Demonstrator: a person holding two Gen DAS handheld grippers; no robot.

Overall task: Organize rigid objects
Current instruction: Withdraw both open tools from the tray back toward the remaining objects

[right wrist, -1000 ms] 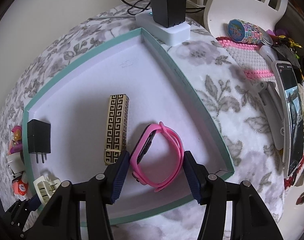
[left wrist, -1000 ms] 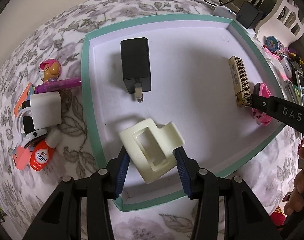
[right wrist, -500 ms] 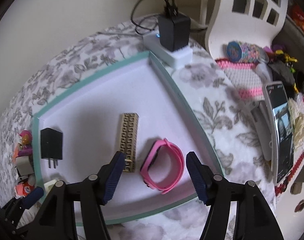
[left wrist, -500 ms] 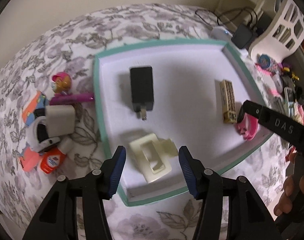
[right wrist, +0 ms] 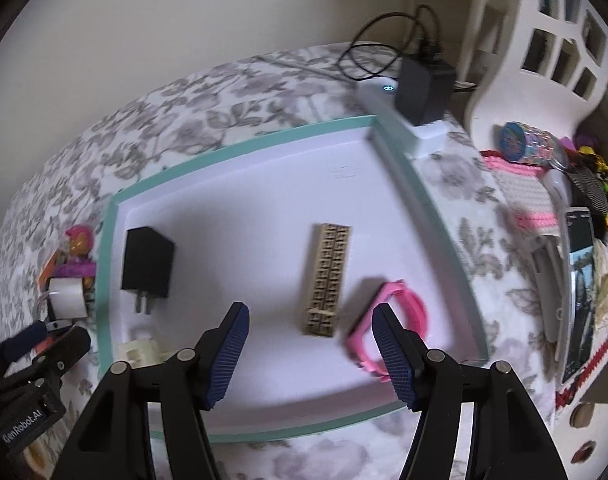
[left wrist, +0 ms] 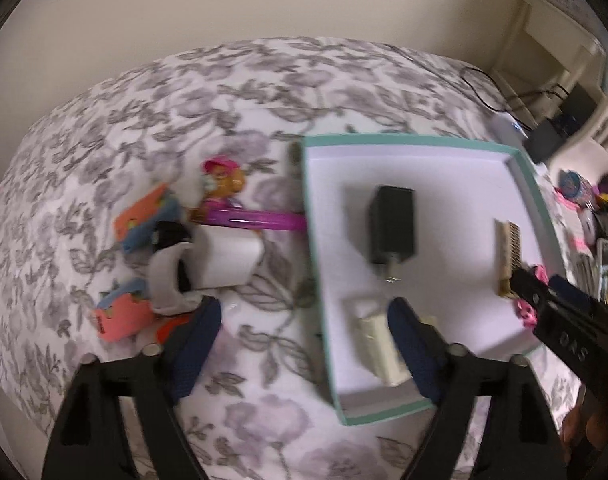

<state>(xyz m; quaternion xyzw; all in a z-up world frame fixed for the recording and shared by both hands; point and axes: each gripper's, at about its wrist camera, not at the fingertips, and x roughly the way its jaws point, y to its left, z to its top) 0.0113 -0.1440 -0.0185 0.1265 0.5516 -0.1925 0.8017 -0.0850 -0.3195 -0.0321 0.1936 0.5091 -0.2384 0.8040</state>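
Observation:
A teal-rimmed white tray [left wrist: 530,184] [right wrist: 239,142] lies on the floral bedspread. In it are a black charger [left wrist: 392,224] [right wrist: 145,264], a cream clip [left wrist: 378,344] [right wrist: 137,350], a gold patterned box [left wrist: 508,256] [right wrist: 326,280] and a pink watch band [right wrist: 404,312]. My left gripper [left wrist: 304,336] is open and empty, above the tray's left rim. My right gripper [right wrist: 310,350] is open and empty, above the tray floor near the gold box. Left of the tray lie a white adapter [left wrist: 227,256], a purple pen [left wrist: 259,218], a toy figure [left wrist: 223,176] and orange items [left wrist: 123,316].
A black plug on a white power strip [right wrist: 420,92] with cables sits behind the tray's far corner. A white chair [right wrist: 544,48], a phone [right wrist: 580,280], a pink knitted piece [right wrist: 524,184] and small trinkets crowd the right side.
My left gripper let go of the cream clip in the tray, opened, rose and shifted left. My right gripper let go of the pink band, rose and shifted left.

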